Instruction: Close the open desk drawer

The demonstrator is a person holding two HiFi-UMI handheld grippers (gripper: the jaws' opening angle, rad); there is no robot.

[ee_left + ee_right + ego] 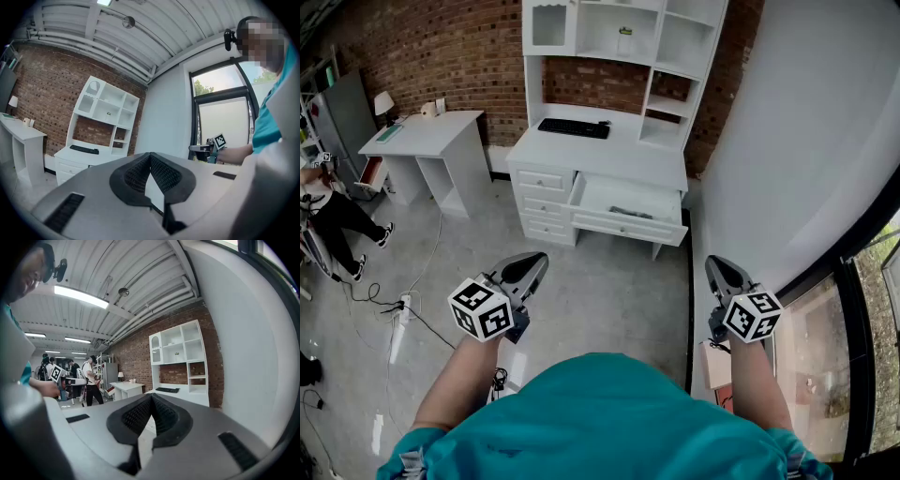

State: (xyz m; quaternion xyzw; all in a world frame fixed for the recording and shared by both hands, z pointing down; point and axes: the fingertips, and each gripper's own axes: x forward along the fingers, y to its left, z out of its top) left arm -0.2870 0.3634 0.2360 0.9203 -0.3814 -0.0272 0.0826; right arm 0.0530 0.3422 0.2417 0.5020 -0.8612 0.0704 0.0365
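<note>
Both shut, empty: L tongs point(538, 260), R tongs point(716, 263); open drawer point(623, 226) well ahead.

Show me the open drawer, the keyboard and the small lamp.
open drawer point(628, 228): head view, its front panel.
keyboard point(574, 128): head view, middle of the keys.
lamp point(383, 99): head view, its shade.

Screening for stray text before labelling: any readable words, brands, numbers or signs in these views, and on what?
No readable words, brands or numbers in any view.
Marker cube on left gripper: black-and-white square patterns, no letters.
Marker cube on right gripper: the same, no letters.
Keyboard: key legends too small to read.
</note>
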